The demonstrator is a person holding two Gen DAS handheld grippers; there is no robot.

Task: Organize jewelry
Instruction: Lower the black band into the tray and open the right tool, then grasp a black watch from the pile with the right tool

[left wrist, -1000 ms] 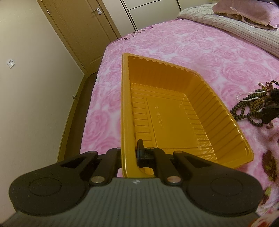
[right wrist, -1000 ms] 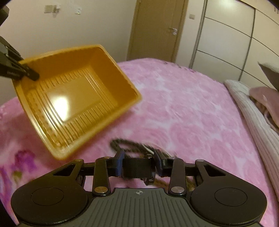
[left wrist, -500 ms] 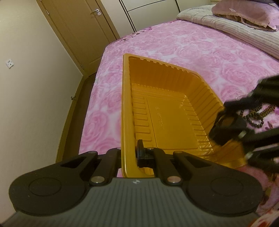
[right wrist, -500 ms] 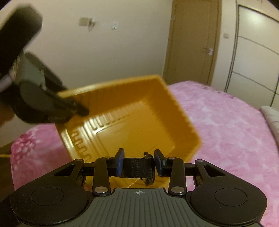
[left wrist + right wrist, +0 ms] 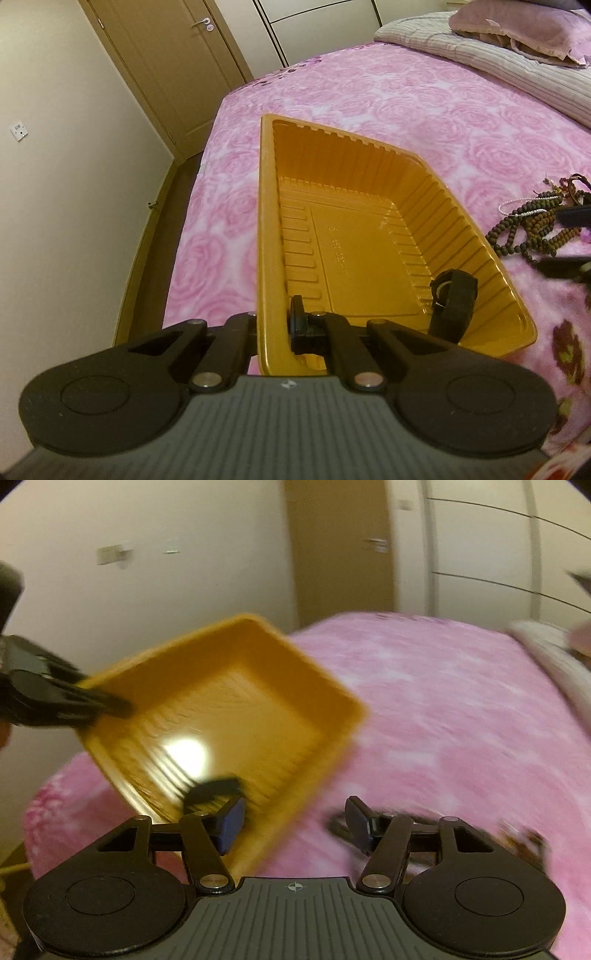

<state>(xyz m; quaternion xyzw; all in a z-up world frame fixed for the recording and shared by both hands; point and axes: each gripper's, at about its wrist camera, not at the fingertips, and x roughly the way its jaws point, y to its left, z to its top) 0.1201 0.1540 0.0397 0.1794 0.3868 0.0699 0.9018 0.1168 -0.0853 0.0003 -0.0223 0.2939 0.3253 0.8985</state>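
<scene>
- L gripper (image 5: 275, 328): I've got it clamped tight on the near rim of the orange tray (image 5: 354, 236), one finger outside the wall, one inside. It also shows at the left of the R cam (image 5: 110, 705), pinching that same tray edge.
- Tray: tilted, near end held up off the pink rose bedspread (image 5: 424, 107); ribbed walls, flat floor w/ a glare spot in the R cam view (image 5: 221, 716).
- Black band (image 5: 452, 306): a dark watch-like strap loop, lying inside the tray at its near right corner, leaning on the right wall. In the R cam it's a blurred dark shape (image 5: 214, 792) just beyond my left finger pad, not touching it as far as I can tell.
- R gripper (image 5: 293, 827): jaws opening, blue pads well apart, nothing between them; I see only tray rim and bedspread through the gap. Its finger tips poke in at the right edge of the L cam (image 5: 565, 266), blurred.
- Bead pile (image 5: 532, 229): brown & dark bead strands plus a thin white one, tangled on the bedspread right of the tray, outside it. R cam shows a bit of it (image 5: 524, 838) past the right finger, too blurred for detail.
- Far right: striped blanket (image 5: 498, 70) and pillow (image 5: 517, 29) at the head of the bed.
</scene>
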